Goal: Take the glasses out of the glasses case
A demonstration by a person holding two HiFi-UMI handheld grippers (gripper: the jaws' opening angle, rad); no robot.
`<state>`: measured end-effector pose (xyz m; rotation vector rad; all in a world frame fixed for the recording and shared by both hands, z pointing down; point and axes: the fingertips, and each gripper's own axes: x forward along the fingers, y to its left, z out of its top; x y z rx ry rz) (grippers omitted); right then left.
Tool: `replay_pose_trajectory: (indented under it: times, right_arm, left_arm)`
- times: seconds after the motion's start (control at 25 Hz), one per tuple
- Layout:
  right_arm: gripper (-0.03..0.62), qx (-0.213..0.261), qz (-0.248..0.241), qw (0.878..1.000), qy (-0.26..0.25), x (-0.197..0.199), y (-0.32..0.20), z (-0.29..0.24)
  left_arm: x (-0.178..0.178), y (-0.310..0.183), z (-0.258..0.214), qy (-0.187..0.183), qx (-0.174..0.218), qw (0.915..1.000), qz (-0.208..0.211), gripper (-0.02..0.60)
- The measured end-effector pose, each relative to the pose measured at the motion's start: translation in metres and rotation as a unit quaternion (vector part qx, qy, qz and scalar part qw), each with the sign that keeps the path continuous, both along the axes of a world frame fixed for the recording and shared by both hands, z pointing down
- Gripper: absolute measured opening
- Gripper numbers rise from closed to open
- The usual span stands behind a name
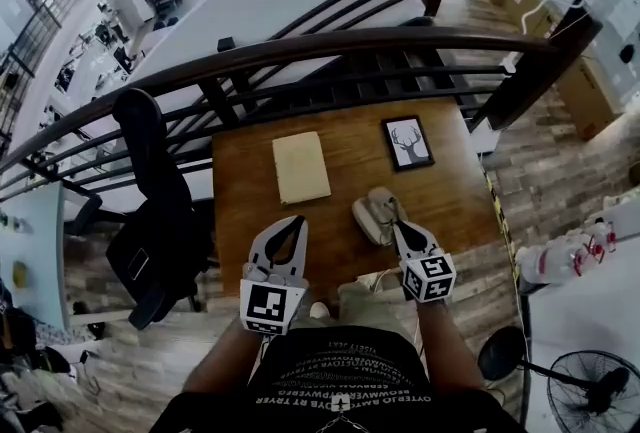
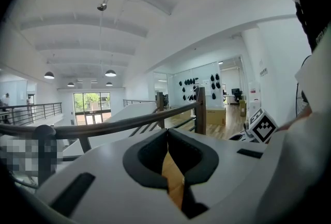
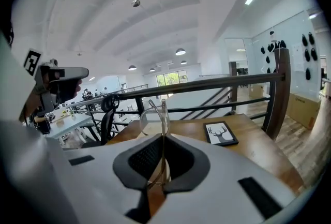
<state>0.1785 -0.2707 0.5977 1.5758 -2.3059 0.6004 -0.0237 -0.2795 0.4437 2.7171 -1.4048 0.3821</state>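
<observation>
My right gripper (image 3: 163, 139) is pinched shut on the glasses (image 3: 151, 120). It grips the thin wire frame edge-on, so one lens stands up above the jaws. From the head view, this gripper sits right at the glasses case (image 1: 372, 214), which lies toward the near right of the wooden surface (image 1: 240, 211). My left gripper (image 2: 167, 131) has its jaws together with nothing between them, near the surface's front edge. Bare wood lies open between the case, the beige pad (image 1: 301, 167) and the framed deer picture (image 1: 408, 142). Past the far edge a dark railing (image 1: 330, 46) hems things in.
</observation>
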Motion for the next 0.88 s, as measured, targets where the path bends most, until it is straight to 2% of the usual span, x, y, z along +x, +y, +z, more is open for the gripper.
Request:
replay_pose_trajectory:
  times: [0.44,0.88]
  right_arm:
    - [0.026,0.092,0.004,0.996,0.004,-0.023,0.027,-0.082]
    - [0.025,0.15,0.002,0.988,0.019,-0.04,0.057,-0.138]
  left_arm:
    - [-0.014,0.02,-0.028,0.019,0.023,0.9994,0.018,0.029]
    - [-0.018,0.038,-0.045,0.027,0.035,0.9984,0.036,0.029]
